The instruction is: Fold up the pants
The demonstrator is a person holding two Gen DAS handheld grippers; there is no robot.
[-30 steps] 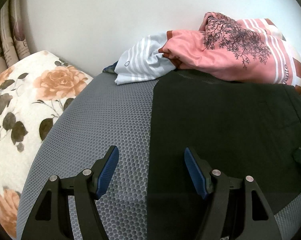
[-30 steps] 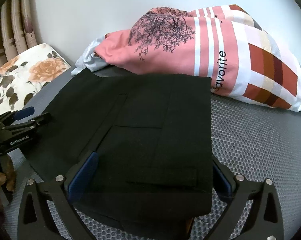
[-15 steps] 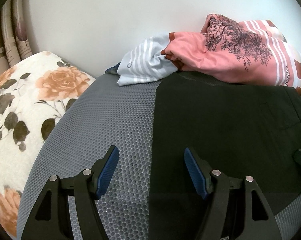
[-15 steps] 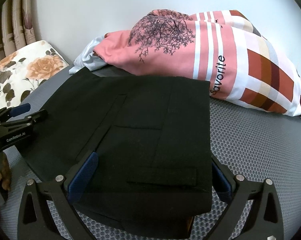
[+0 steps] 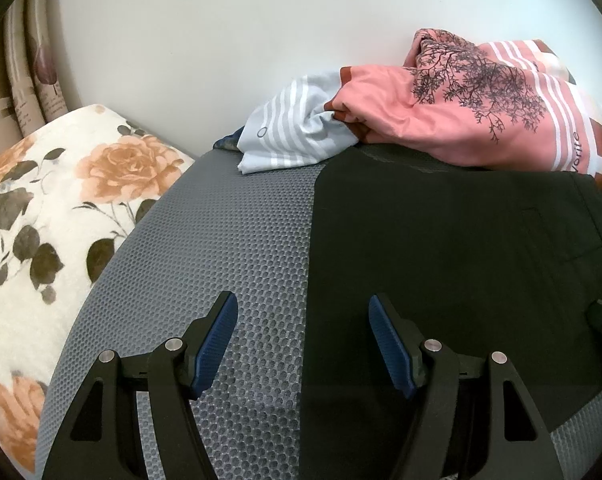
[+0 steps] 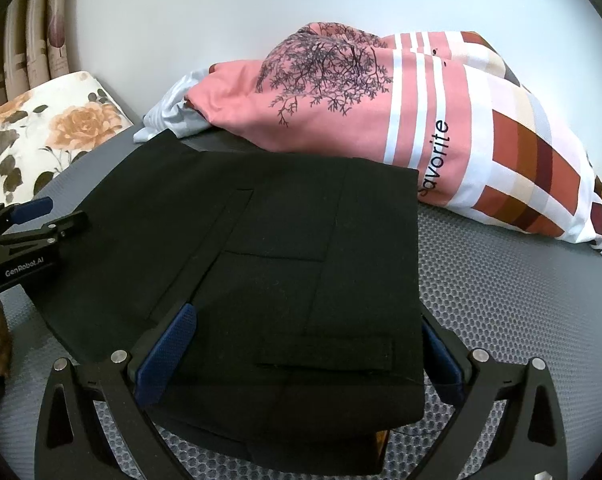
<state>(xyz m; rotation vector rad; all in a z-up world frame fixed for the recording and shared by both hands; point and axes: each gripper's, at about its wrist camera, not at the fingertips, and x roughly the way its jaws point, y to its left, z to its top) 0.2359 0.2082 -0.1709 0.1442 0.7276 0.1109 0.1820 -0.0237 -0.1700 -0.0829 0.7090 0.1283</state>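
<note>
Left wrist view: your left gripper (image 5: 301,340) stands with jaws spread wide and holds nothing. It straddles the left edge of the folded black pants (image 5: 441,260), one finger over bare grey mesh mattress (image 5: 229,248), the other over the cloth. Open mattress runs left to the floral pillow (image 5: 61,200).

Right wrist view: your right gripper (image 6: 305,356) is likewise wide open, its fingers flanking the near end of the pants (image 6: 285,264); contact cannot be confirmed. The pink bedding (image 6: 381,112) lies just beyond the pants' far edge. Bare mattress (image 6: 509,300) lies to the right.
</note>
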